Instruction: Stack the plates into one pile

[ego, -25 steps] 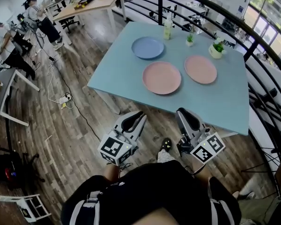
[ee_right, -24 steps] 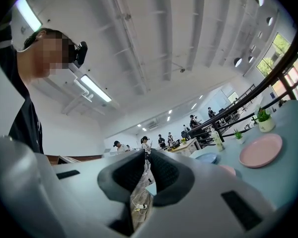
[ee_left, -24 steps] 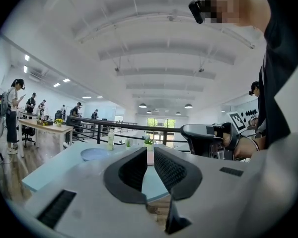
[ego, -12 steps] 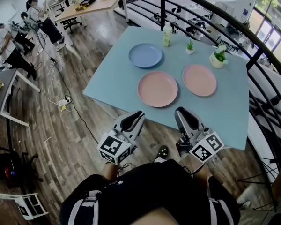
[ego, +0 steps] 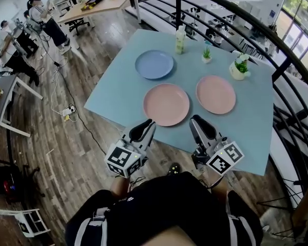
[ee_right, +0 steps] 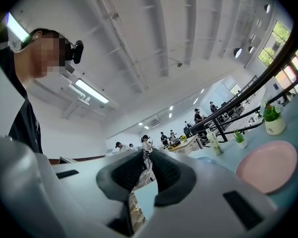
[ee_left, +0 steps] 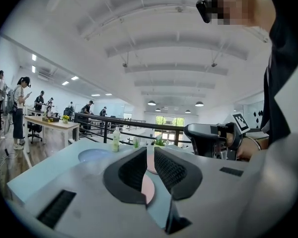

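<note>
Three plates lie apart on the light blue table (ego: 118,91): a blue plate (ego: 154,64) at the far left, a pink plate (ego: 166,104) near the front edge, and a second pink plate (ego: 215,94) to its right. My left gripper (ego: 146,124) is held short of the table's near edge, shut and empty. My right gripper (ego: 197,121) hovers just over that edge, also shut and empty. In the left gripper view the left gripper (ee_left: 150,155) points at the near pink plate (ee_left: 147,190), with the blue plate (ee_left: 94,155) to the left. The right gripper view shows the right gripper (ee_right: 148,162) and a pink plate (ee_right: 265,166).
A pale green bottle (ego: 180,39), a small plant (ego: 207,54) and a white potted plant (ego: 239,65) stand along the table's far side. A black railing (ego: 277,40) curves behind and to the right. Wooden floor, cables and desks with people (ego: 38,14) lie to the left.
The table and plates have come closer and lower in the head view. Both grippers have stayed shut and side by side, now at the table's near edge.
</note>
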Available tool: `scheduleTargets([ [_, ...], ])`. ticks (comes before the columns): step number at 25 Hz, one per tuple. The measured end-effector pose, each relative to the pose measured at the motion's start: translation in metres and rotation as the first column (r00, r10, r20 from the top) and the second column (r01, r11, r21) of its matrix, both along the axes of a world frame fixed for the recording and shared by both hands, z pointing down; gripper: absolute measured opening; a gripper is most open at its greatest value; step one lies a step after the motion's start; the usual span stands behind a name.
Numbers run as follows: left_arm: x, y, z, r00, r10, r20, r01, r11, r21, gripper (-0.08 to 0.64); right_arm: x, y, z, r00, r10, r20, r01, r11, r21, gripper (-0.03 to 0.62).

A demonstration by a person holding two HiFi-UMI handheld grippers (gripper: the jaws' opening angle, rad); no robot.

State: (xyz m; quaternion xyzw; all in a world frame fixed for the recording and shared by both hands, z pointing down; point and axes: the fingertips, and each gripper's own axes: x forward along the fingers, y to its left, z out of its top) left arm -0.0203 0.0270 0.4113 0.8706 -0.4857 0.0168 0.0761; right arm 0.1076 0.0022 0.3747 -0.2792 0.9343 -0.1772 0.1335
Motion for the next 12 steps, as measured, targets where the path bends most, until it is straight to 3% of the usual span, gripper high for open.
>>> scheduleTargets([
  [12,0.017,-0.035,0.003,0.999,-0.028,0.018,0.028,1.000,-0.002,0.026,0.025,-0.034,0.015,1.000,0.005,0.006,-0.005,1.000,-0.024,0.066],
])
